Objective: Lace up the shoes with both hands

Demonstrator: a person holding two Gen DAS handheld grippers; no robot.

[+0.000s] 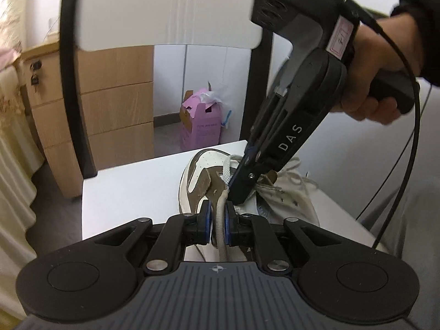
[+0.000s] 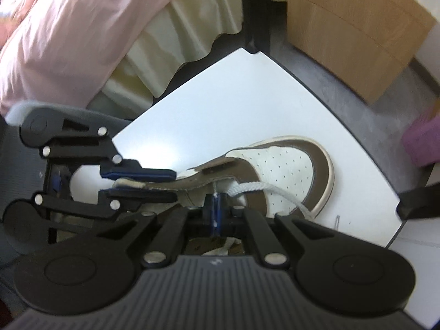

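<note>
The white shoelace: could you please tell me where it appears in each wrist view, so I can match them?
Left wrist view: the white shoelace lies at centre, over the shoe's tongue, beside the right gripper.
Right wrist view: right of centre, running from that gripper's shut tips across the toe.
Shared landmark: the brown and white shoe on the white table.

- The left gripper [image 1: 217,217] tilts down toward the shoe [image 1: 200,176], its fingers [image 1: 205,214] clamped on the shoe's raised edge.
- The right gripper [image 2: 217,209] points steeply down over the shoe, fingers [image 2: 209,206] pressed together on the lace [image 2: 255,188].
- A hand [image 1: 379,82] wraps the right gripper's handle.
</note>
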